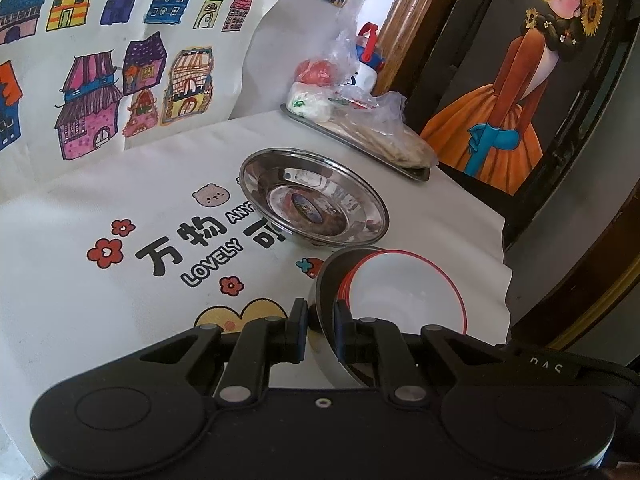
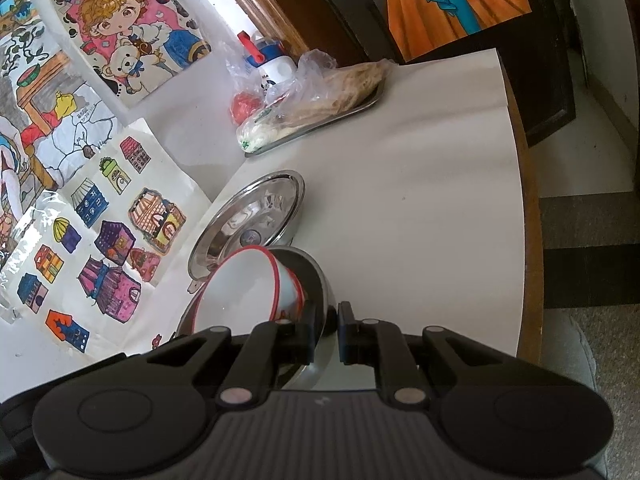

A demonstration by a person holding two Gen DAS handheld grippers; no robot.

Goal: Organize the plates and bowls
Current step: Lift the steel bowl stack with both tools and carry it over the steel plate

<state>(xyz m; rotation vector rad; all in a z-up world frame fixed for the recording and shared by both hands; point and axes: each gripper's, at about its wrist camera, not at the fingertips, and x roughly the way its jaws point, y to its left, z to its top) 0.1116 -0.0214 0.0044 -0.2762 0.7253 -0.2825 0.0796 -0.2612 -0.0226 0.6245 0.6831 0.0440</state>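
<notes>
We take the steel plate as our landmark; it sits upright and empty on the tabletop, partly covering the printed lettering on the white cloth.

Left gripper: its jaws are closed on the rim of a steel bowl, one finger outside the wall and the other inside. The steel bowl is on the near side of the plate, just beside it, and is tilted well onto its side. Inside it sits a white bowl with a red rim, tipped the same way, its opening facing away from the left gripper.

Right gripper: its jaws are likewise clamped on the rim of the same steel bowl, on the opposite side. From this view the white bowl with a red rim leans out of the steel bowl toward the steel plate, and its lip overlaps the plate's near edge in the picture. We cannot tell whether the two actually touch.

Beyond the plate, well apart from it, a metal tray carries food in clear plastic bags. A white bottle with a red and blue cap stands just behind that tray. Coloured drawings of houses lie on the far side of the plate from the tray. A painting of a figure in an orange dress stands past the tabletop edge.
</notes>
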